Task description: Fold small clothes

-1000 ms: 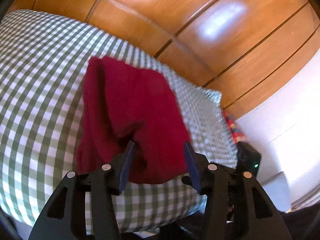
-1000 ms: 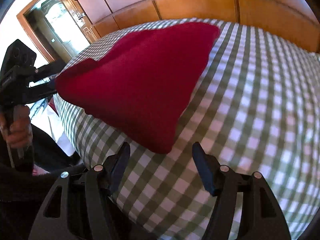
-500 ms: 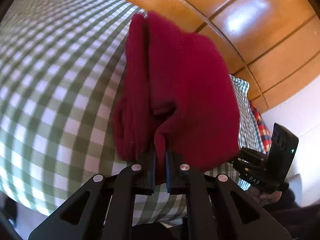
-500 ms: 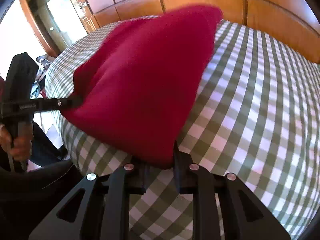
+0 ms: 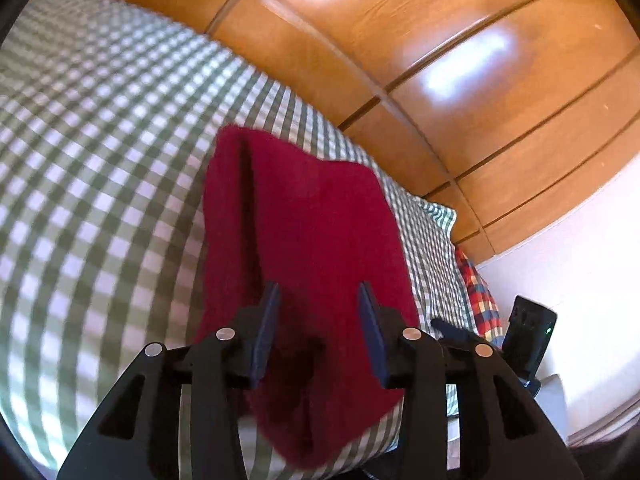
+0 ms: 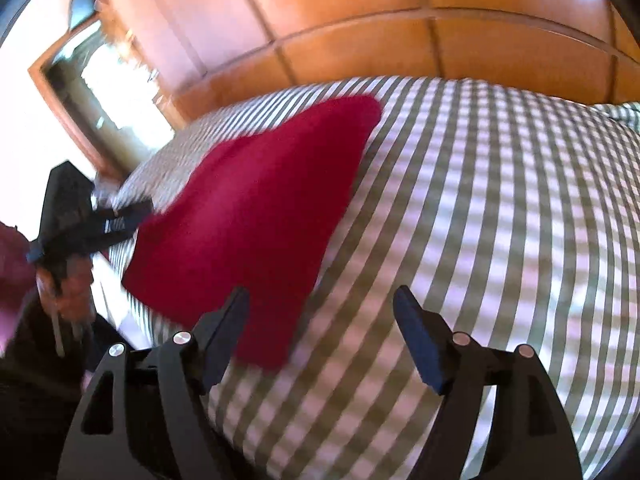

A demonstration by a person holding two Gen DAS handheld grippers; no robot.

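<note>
With the folded dark-red knitted garment [image 5: 304, 248] lying near the front edge of the green-and-white checked bedspread [image 5: 100, 184], both left gripper [image 5: 318, 330] and right gripper [image 6: 320, 334] are opening, gripping nothing; best to lift them straight off so the fold stays flat.

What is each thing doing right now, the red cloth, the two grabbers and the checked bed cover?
red cloth: folded, lying loose on the cover.
left gripper: jaws opening, cloth between them, not pinched.
right gripper: jaws opening, holding nothing.
checked bed cover: spread flat under the cloth.
</note>
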